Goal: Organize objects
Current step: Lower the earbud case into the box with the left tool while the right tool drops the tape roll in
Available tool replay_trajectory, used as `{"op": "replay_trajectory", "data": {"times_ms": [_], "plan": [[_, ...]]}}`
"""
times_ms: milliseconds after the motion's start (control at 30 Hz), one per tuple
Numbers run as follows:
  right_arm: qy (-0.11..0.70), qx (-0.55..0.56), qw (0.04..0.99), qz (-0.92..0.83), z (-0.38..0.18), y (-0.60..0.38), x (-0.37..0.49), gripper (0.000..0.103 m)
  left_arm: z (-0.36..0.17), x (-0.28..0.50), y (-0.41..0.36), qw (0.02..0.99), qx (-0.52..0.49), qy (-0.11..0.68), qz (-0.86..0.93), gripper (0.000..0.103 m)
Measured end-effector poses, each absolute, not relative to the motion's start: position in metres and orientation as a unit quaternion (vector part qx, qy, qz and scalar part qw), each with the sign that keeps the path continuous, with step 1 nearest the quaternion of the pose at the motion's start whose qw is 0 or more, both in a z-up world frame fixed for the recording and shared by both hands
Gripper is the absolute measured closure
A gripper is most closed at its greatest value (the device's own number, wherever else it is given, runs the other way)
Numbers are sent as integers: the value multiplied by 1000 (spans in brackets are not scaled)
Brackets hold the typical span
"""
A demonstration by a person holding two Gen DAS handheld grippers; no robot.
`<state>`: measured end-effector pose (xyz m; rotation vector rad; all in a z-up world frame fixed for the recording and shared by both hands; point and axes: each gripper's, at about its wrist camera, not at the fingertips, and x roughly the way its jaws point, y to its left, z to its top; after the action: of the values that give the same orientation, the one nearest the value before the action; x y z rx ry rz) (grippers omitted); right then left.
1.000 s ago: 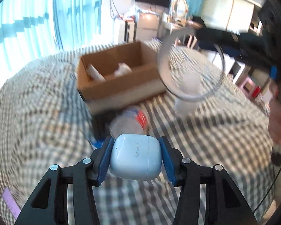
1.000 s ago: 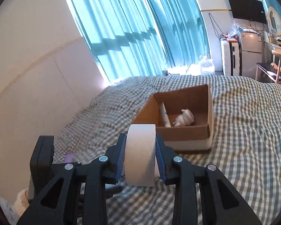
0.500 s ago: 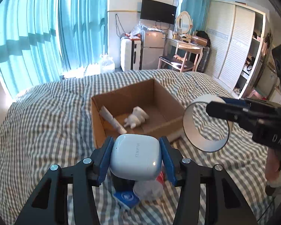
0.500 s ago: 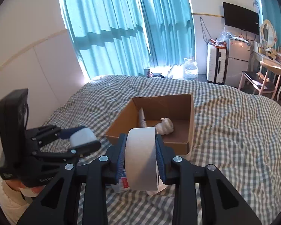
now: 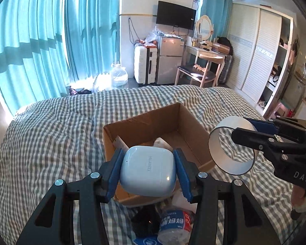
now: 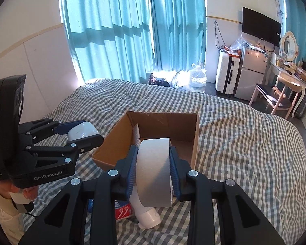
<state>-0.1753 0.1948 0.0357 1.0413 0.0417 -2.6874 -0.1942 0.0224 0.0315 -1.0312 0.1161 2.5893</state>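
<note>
Earbud case (image 5: 148, 170) now nearer box (image 5: 144, 125)

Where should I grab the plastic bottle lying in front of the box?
Judging by its pose, take the plastic bottle across its labelled body, coming from above. It lies on its side on the bed beside the cardboard box, partly covered by other items.

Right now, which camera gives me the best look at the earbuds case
The left wrist view: the earbuds case sits front and centre between the left gripper pads, brand lettering readable. The right wrist view shows only part of it, from the side, small and partly hidden by that gripper's fingers.
</note>
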Motion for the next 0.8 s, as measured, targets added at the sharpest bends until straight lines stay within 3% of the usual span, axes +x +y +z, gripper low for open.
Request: {"op": "replay_trajectory", "data": {"times_ms": [800], "plan": [[69,364,102,-923,7,162,-292,74,-2,-298,14,141,-382,51,912,52]]}}
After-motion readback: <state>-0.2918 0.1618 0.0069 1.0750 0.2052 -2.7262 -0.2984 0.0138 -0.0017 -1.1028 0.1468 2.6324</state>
